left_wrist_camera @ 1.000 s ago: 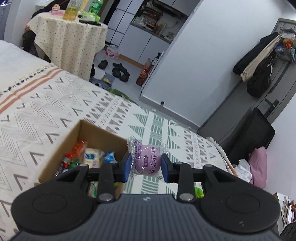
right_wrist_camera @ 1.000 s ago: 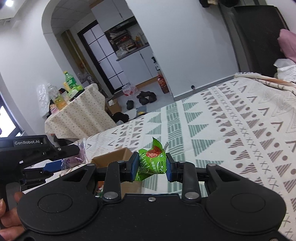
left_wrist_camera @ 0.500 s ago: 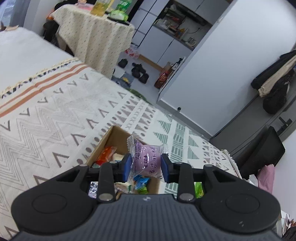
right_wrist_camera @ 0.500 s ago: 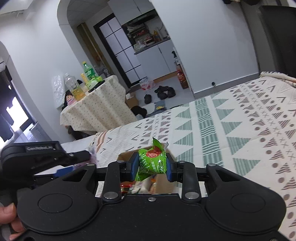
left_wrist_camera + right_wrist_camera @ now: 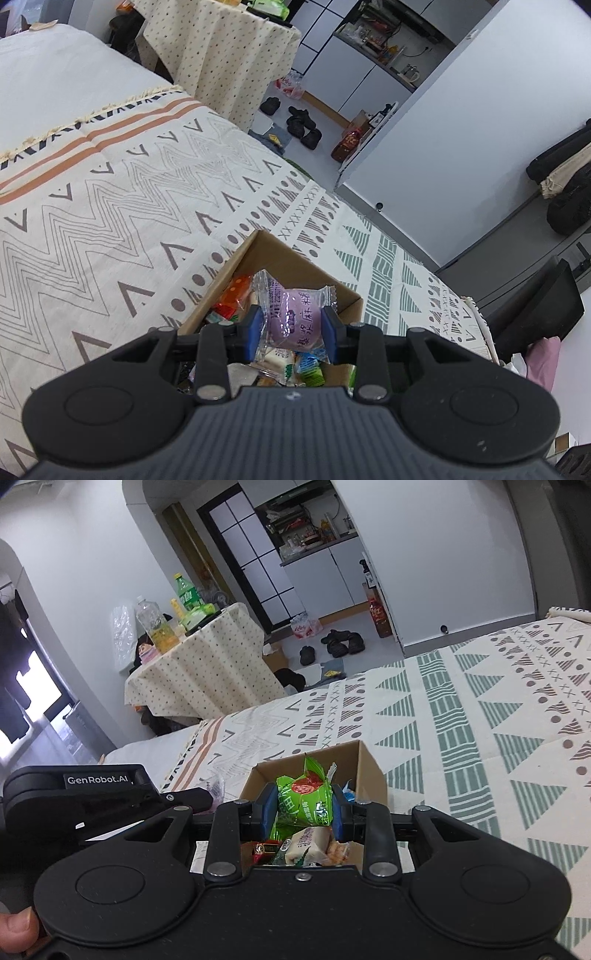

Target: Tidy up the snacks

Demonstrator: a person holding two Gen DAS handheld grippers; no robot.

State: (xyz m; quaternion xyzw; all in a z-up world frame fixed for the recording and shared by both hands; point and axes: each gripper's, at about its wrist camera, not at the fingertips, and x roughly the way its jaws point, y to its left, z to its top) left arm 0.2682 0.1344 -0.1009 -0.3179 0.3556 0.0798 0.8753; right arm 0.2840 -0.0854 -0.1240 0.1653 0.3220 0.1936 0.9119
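Now the left gripper point(image 5: 291, 328) pinches a purple candy point(image 5: 293, 314) and the right gripper point(image 5: 304, 806) squeezes a green snack pack point(image 5: 304, 805), both over the cardboard box point(image 5: 369, 768) (maybe half full).

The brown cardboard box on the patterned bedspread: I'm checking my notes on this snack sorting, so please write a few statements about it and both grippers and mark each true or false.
1. The left gripper clamps a purple snack in a clear wrapper. True.
2. The right gripper is open and holds nothing. False: it is shut on a green foil snack packet.
3. The brown cardboard box already holds several wrapped snacks. True.
4. The box stands on the small table with the dotted cloth. False: it sits on the patterned bedspread.
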